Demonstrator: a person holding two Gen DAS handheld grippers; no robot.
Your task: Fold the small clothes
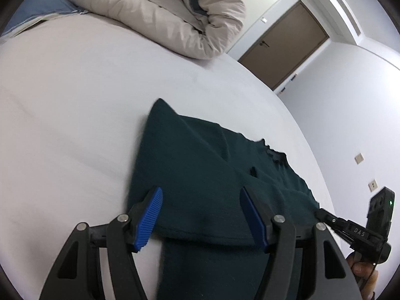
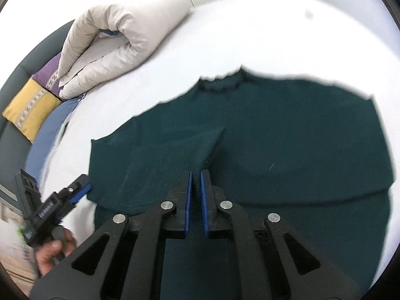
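Here, in the left wrist view, a blue pillow (image 1: 37,10) sits at the upper left of the frame, with a rolled beige duvet (image 1: 160,12) just right of it at the top. Both rest on the white bed (image 1: 62,100), which fills the left and centre. The dark green sweater (image 1: 200,170) lies flat on the bed at lower centre, partly folded. The left gripper (image 1: 200,215) hangs over its near edge with jaws spread wide, one blue pad on each side of the cloth, neither pressing it. A brown door (image 1: 282,47) stands at the upper right. At the lower right edge the right gripper (image 1: 322,213) reaches the sweater's far side, a hand (image 1: 362,272) behind it.

In the right wrist view, a yellow and purple cushion (image 2: 32,110) lies at the left edge, the left gripper (image 2: 82,190) at lower left touching the sweater's corner. At lower centre the right gripper's jaws are pressed together, pinching a raised ridge of the sweater, which spreads across the centre and right.
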